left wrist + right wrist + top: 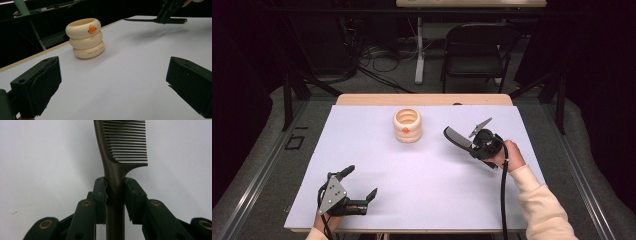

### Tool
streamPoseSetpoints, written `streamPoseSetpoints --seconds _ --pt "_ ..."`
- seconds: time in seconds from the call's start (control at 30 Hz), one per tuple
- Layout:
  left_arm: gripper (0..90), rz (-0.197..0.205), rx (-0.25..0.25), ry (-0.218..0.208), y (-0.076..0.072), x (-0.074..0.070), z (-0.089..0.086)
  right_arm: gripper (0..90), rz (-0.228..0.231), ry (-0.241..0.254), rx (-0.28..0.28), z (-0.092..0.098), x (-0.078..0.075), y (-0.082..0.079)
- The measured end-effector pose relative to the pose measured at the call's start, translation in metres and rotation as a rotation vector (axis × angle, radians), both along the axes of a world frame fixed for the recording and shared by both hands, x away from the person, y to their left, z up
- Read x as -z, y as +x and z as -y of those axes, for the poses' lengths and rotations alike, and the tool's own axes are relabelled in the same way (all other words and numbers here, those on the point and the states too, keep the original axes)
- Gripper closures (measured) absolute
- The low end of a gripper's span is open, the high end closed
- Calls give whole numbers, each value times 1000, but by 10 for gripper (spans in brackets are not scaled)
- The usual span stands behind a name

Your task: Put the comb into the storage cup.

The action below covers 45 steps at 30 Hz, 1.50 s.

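A cream holder (407,126) made of three stacked rings with an orange duck mark stands upright at the back middle of the white sheet (427,175). To its right, my right gripper (473,145) is shut on the handle of a dark comb (455,136), whose teeth point toward the holder just above the sheet. In the right gripper view the comb (125,142) rises between the jaws of the right gripper (116,195), which press on its handle. My left gripper (360,184) rests open at the front left. In the left gripper view the holder (85,37) and the comb (155,20) lie beyond the left gripper (113,85).
The sheet covers a wooden table (422,99). A black folding chair (474,50), a white table leg (419,50) and floor cables (382,57) lie beyond the far edge. Dark curtains close off both sides.
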<state>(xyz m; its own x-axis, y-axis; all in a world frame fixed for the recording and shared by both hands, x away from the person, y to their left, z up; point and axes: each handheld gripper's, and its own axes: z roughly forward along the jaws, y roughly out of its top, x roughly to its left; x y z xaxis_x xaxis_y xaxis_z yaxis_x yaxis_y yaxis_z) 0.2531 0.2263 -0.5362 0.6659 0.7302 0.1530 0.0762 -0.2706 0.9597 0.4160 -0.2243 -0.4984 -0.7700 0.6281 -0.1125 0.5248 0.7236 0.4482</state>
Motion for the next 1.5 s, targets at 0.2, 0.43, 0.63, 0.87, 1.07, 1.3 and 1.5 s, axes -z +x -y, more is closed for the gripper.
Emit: streamPoseSetpoints --seconds 0.2,0.43,0.63,0.87,1.07,1.3,1.5 --pt "1 1 1 4 -1 0 0 718 12 26 -5 -2 -3 -2" --pt "1 2 0 2 -1 0 0 718 29 60 -10 -4 -7 -5" --pt "1 1 0 4 -1 0 0 719 38 75 -10 -4 -8 -6" --pt "1 0 0 4 -1 0 0 719 65 103 -18 -5 -11 -7" --pt "1 1 0 3 -1 0 0 719 89 124 -16 -7 -13 -9" --pt "1 -1 -2 3 -1 -1 0 719 112 133 -24 -11 -15 -11" --pt "1 1 -1 1 -1 -1 0 719 127 153 -21 -13 -15 -12"
